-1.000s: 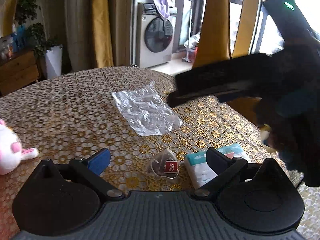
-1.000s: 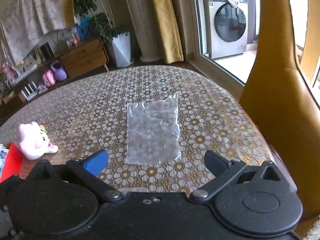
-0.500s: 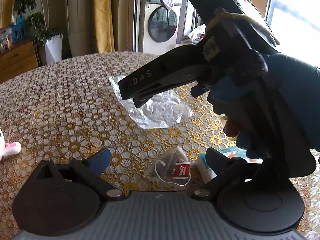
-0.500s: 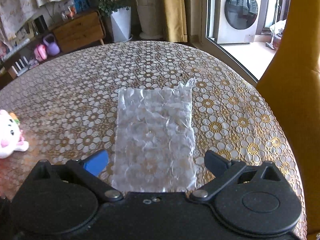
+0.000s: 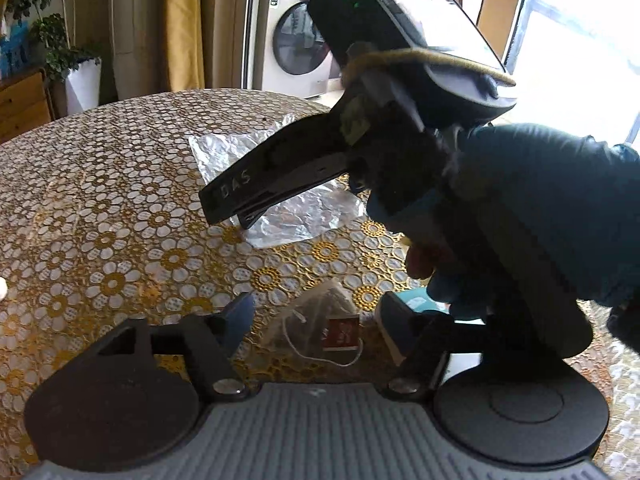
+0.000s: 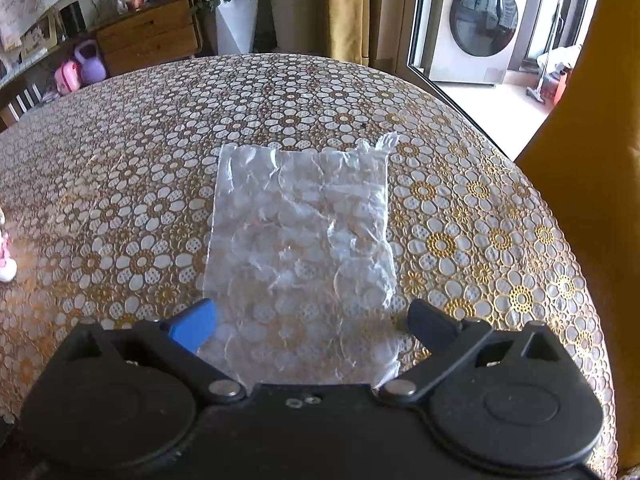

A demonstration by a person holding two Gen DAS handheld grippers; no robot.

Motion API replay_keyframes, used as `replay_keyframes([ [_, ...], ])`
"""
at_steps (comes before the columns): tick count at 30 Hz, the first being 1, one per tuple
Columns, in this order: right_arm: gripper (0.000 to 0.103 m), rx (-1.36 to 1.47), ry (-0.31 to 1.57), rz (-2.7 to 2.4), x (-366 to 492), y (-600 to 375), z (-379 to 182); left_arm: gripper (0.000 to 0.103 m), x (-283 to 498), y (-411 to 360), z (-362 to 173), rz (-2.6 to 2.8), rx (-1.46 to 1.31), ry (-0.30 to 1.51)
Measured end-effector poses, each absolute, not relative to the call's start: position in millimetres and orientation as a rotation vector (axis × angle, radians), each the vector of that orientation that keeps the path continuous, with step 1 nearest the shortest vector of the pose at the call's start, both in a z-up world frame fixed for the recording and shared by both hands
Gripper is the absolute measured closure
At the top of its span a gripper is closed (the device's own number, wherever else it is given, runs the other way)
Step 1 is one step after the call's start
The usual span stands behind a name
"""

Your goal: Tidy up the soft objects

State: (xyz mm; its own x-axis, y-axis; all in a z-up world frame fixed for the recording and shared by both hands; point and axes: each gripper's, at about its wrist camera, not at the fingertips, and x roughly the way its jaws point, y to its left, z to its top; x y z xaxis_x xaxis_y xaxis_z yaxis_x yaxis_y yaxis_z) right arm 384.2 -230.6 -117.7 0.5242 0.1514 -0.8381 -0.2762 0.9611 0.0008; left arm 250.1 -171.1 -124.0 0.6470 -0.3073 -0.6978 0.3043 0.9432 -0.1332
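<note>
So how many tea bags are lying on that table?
1: the tea bag lies between the closing left gripper's fingers, beside a white packet. Others may be hidden.

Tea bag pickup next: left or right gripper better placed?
Left. The tea bag lies between the left gripper fingers, whose jaws are closing without pressing it yet. The right gripper is open over the clear plastic bag, farther up the table.

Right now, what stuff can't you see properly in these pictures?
- Pink and white toy: right wrist view, cut off by the left edge.
- Teal and white packet: left wrist view, mostly hidden behind the left claw's finger and the person's gloved hand.
- Tea bag tag print: too small to read.
</note>
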Motion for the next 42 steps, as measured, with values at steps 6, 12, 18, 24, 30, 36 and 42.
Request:
replay_keyframes([
  [6, 0.016, -0.15, 0.955, 0.244, 380, -232, -113, 0.052, 253, -165, -128, -0.333, -0.046, 0.825],
  [12, 0.056, -0.145, 0.921, 0.229, 377, -240, -105, 0.072, 253, -162, -128, -0.325, -0.047, 0.837],
  [18, 0.101, -0.101, 0.906, 0.219, 380, -250, -105, 0.086, 252, -157, -121, -0.328, -0.05, 0.829],
  [24, 0.102, -0.037, 0.879, 0.253, 367, -260, -93, 0.09, 250, -149, -109, -0.293, -0.039, 0.835],
  [30, 0.102, 0.015, 0.833, 0.294, 338, -264, -69, 0.091, 243, -131, -92, -0.256, -0.06, 0.825],
  [36, 0.102, 0.05, 0.788, 0.348, 305, -262, -39, 0.091, 230, -107, -60, -0.243, -0.074, 0.779],
  [42, 0.102, 0.053, 0.733, 0.383, 266, -259, -4, 0.094, 210, -82, -26, -0.243, -0.091, 0.742],
])
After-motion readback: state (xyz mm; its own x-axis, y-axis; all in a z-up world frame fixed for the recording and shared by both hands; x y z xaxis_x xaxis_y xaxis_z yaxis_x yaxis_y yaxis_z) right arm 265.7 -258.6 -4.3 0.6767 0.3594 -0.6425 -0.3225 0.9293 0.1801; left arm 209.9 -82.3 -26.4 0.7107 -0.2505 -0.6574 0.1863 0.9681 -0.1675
